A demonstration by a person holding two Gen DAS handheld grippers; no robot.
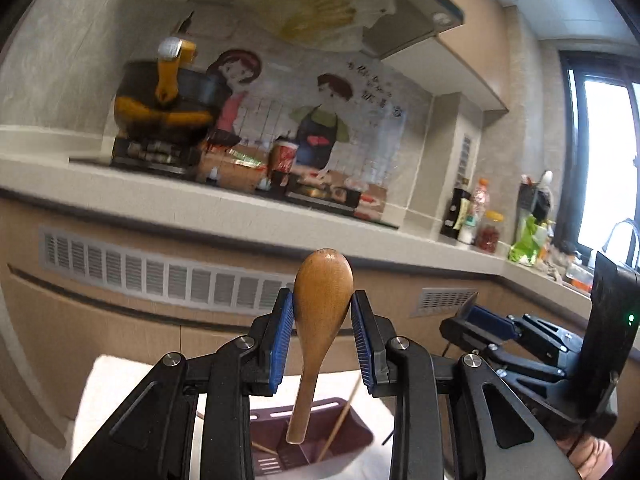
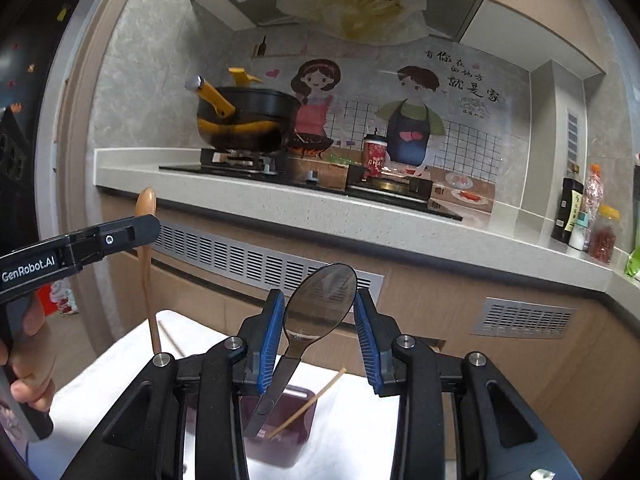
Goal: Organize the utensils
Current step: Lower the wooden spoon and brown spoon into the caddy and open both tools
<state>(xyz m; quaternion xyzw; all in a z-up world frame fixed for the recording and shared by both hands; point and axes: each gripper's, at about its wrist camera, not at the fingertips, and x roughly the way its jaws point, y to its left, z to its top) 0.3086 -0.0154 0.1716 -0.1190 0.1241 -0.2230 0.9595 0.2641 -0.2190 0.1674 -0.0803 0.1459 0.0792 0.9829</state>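
Two spoons are up in the air, one in each hand-held gripper, bowls upward and handles hanging down. On my left, the left hand-held gripper (image 1: 323, 334) is clamped on the wooden spoon (image 1: 320, 320), its blue pads pressing the sides of the bowl; I judge that this hold lets the handle point down at the purple utensil holder (image 1: 312, 440) below, so it can drop in handle first. That holder stands on a white cloth (image 2: 348, 432) and already has a thin wooden chopstick (image 1: 340, 420) leaning in it; another stick (image 2: 170, 336) lies on the cloth nearby. To the right, my right hand-held gripper (image 2: 319, 334) is closed on the metal spoon (image 2: 320, 300) the same way, pads against the bowl's edges, its dark handle slanting down over the holder's mouth. Both spoons hang just above the holder and neither is inside yet. Behind them runs the kitchen counter (image 2: 280, 196), carrying a stove and a black pot (image 2: 248, 120).
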